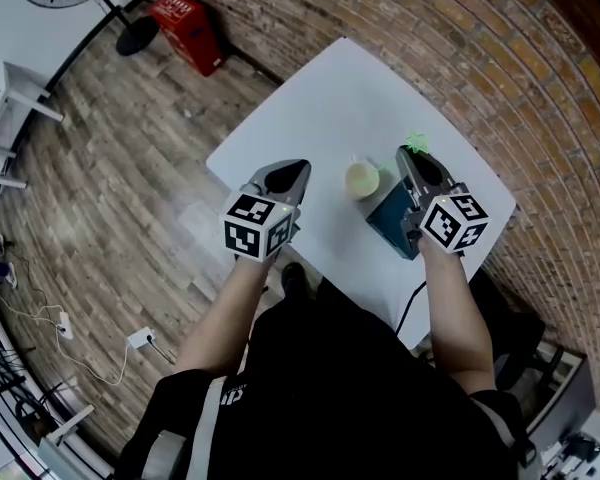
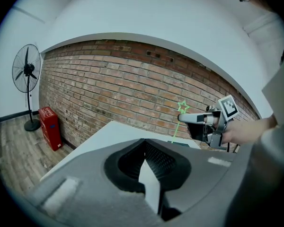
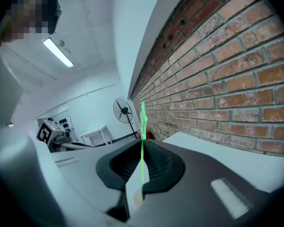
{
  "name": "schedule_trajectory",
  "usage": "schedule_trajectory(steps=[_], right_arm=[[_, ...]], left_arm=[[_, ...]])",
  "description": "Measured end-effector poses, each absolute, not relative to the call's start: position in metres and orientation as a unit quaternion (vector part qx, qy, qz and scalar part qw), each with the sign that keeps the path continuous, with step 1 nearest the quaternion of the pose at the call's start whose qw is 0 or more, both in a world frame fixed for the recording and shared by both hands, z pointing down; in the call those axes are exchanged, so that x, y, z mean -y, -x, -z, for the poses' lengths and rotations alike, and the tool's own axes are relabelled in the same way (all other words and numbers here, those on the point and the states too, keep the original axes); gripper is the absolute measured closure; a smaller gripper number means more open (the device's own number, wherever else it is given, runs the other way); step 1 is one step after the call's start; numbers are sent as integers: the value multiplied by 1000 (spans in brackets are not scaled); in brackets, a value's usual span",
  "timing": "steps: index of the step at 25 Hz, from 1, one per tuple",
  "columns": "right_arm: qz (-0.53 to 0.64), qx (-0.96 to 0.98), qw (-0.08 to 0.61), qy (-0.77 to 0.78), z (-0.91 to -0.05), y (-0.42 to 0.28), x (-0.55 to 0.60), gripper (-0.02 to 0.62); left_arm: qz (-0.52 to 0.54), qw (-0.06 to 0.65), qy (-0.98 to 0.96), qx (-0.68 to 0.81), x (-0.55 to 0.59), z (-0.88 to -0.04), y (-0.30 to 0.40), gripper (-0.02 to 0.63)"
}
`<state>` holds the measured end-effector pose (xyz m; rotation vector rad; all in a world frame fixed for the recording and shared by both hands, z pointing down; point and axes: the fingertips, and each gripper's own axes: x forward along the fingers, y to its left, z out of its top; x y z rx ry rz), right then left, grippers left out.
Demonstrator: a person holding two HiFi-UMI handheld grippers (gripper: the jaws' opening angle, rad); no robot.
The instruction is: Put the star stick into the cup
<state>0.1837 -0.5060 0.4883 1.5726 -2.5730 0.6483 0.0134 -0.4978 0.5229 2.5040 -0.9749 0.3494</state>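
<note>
Holds the star stick (image 1: 417, 143) clamped roughly upright in the right gripper (image 1: 408, 158), just right of the cup (image 1: 362, 179), probably to lower it in, with the left gripper (image 1: 296, 171) closed, empty, clear at left.

Cup (image 1: 361, 179) on table (image 1: 320, 108), box (image 1: 388, 223) just R of it; star stick (image 1: 417, 143) in R gripper (image 1: 408, 154), R of cup.
</note>
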Motion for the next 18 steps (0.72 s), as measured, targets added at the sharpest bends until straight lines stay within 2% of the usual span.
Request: schedule_trajectory(steps=[18], right_arm=[[-287,815,68,-499,-563,-166,517,579]], left_arm=[[-125,234,-892,367,496,-534,10,600]])
